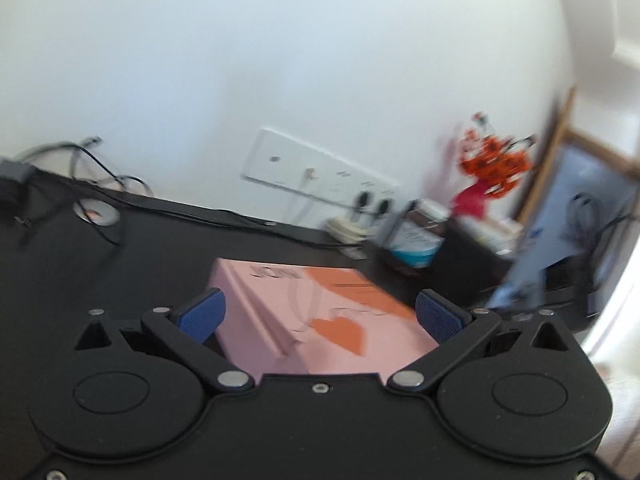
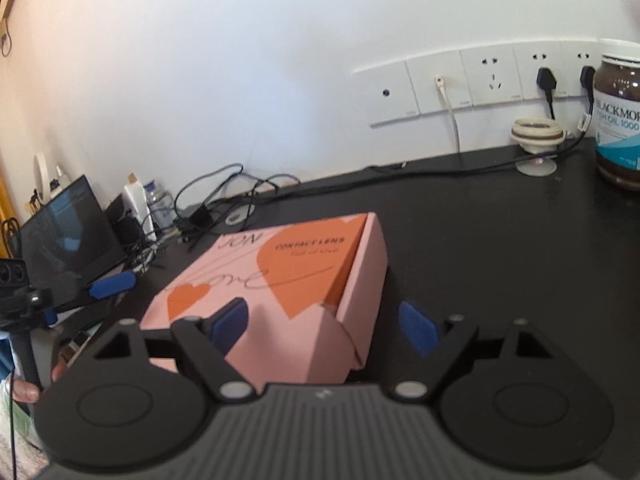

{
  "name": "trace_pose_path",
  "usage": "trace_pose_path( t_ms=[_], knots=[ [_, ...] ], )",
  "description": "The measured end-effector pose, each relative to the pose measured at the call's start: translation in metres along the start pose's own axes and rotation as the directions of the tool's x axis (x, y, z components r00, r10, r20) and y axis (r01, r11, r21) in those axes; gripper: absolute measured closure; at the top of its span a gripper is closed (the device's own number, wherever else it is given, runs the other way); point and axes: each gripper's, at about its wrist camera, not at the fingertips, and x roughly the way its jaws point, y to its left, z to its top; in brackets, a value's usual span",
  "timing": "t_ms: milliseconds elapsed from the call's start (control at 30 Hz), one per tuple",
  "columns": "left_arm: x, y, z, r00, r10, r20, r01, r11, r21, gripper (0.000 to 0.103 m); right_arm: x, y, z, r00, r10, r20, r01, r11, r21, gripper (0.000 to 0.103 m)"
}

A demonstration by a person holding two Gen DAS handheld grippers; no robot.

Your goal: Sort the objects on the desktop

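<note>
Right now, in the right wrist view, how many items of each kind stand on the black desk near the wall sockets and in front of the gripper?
Pink cardboard box with orange hearts: 1
Brown glass supplement jar with white lid: 1
Cream suction-cup holder: 1
Total: 3

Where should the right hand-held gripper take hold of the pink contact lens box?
Probably across the pink contact lens box at its near end, coming from the front, roughly level with the black desk. It lies flat and broad, and the open right hand-held gripper has only its left pad over the box, so shift it left first. The near flap looks loose; avoid pinching it alone.
</note>
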Motion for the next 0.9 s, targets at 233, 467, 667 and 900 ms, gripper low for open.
trace_pose_path(
  t_ms=[233,467,667,900],
  knots=[
    [0.015,-0.014,-0.002,0.983,0.184,0.002,-0.184,0.98,0.071,0.0,0.002,-0.002,0.004,0.997,-0.079,0.006,0.079,0.997,0.012,0.01],
    [0.036,-0.014,0.022,0.946,0.325,0.01,-0.324,0.938,0.122,0.0,0.012,-0.002,0.014,0.988,-0.127,0.085,0.126,0.992,0.012,0.001],
    [0.065,-0.012,0.023,0.935,0.354,0.007,-0.354,0.932,0.08,0.0,0.056,0.004,0.041,0.985,-0.171,-0.003,0.171,0.984,-0.056,0.001],
    [0.043,-0.007,0.014,0.91,0.379,0.167,-0.396,0.915,0.081,0.0,0.099,-0.002,0.056,0.988,-0.137,-0.077,0.131,0.988,-0.078,0.001]
  ],
)
